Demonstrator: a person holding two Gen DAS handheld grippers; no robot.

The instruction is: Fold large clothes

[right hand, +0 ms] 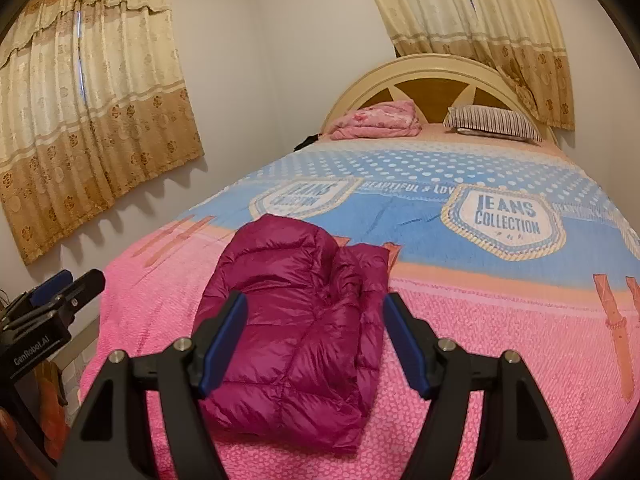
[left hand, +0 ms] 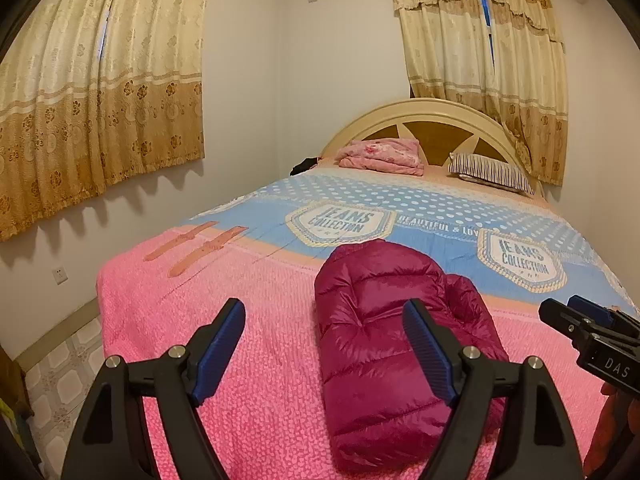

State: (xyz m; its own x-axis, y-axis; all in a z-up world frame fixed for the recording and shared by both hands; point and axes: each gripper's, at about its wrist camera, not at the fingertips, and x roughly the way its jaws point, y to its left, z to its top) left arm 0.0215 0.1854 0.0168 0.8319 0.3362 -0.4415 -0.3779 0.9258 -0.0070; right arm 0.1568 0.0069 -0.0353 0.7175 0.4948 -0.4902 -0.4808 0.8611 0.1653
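Magenta puffer jacket — folded, lying on bed.

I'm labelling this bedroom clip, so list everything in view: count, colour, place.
puffer jacket: one, magenta, folded, near end of bed
bedspread: one, pink near end, blue with dots and "JEANS COLLECTION" badges further up
folded quilt: one, pink, by headboard
pillow: one, striped, by headboard, right of quilt
dark item: one, black, left of quilt; cannot tell what
headboard: one, cream and tan, arched
curtains: two sets, beige and gold, over the left wall and behind headboard
wall socket: one, white, low on left wall
floor tiles: pale, patterned, left of bed
left claw: open, empty
right claw: open, empty, above jacket
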